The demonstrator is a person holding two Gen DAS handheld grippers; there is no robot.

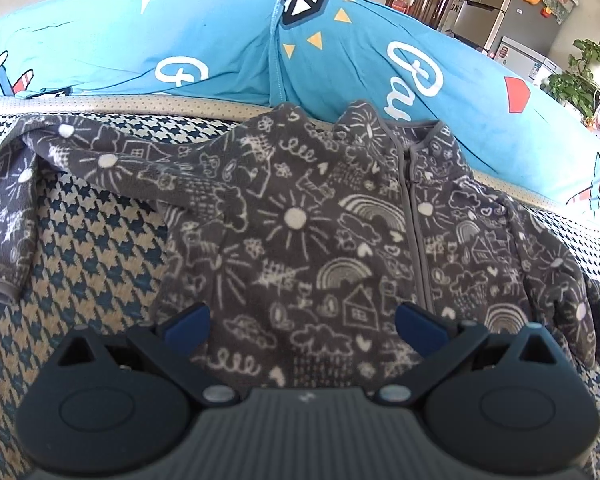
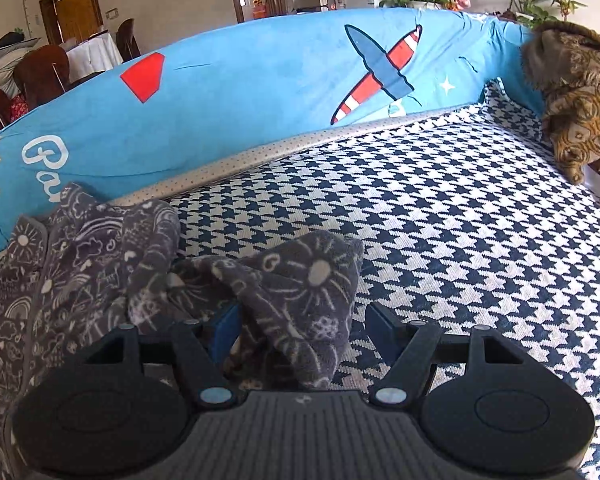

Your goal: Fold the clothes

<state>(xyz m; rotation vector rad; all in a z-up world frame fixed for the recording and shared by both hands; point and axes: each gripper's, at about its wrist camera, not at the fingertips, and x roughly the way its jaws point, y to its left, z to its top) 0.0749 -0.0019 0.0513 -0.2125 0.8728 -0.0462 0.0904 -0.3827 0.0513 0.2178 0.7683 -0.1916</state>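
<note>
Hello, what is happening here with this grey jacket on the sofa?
A person holding two grippers is folding a grey patterned jacket on a houndstooth sofa cover. The left gripper hovers open over the jacket's front. The right gripper is open, with a sleeve lying loosely between its fingers, not pinched.

Dark grey fleece jacket (image 1: 300, 240), scribbled all over with white doodles: suns, rainbows, little houses, clouds, hearts. Under it, a cover (image 2: 460, 240) in navy-and-white houndstooth. Behind, bright blue cushions (image 2: 260, 80) with white lettering, a red-and-white striped plane, yellow triangles. Blue pads on black fingers (image 1: 188, 322). A golden-brown patterned throw (image 2: 580, 100).
</note>
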